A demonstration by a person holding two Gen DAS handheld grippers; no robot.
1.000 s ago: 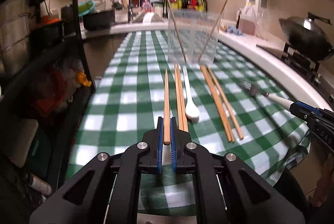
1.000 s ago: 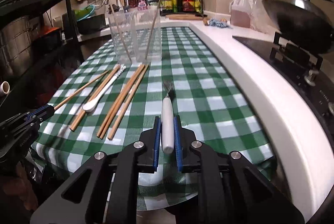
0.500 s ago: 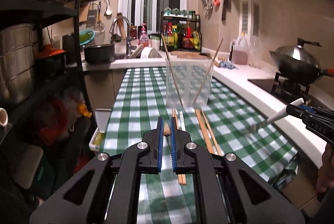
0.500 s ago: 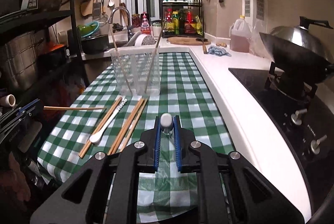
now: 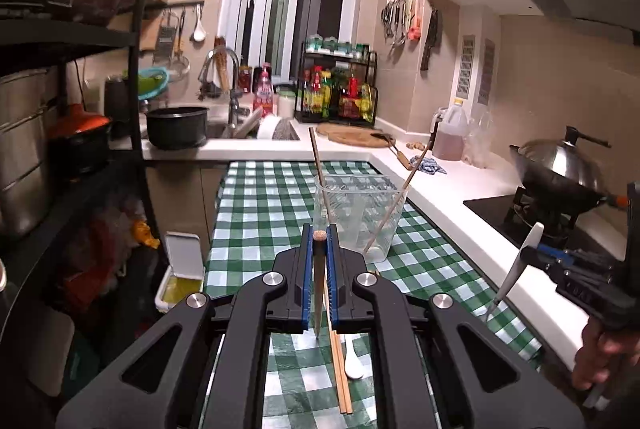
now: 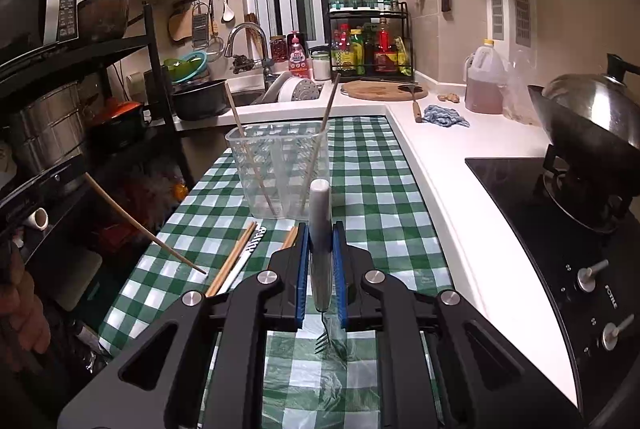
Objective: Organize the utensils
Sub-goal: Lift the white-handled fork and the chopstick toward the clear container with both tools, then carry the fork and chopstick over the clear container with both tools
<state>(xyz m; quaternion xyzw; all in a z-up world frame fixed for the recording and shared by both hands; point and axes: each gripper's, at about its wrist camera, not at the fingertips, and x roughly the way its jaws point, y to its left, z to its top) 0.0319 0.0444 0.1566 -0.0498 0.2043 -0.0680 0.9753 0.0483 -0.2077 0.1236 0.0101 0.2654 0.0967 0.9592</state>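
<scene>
Left wrist: green checked tablecloth (image 5: 260, 213) beside white counter (image 5: 452, 205)

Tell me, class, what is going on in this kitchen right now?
A person is sorting utensils with two hand-held grippers. The left gripper is clamped on a wooden chopstick, and the right gripper on a white-handled fork, tines down. Both are lifted off the checked tablecloth. The clear container ahead holds two chopsticks; more chopsticks and a white spoon lie on the cloth.
</scene>
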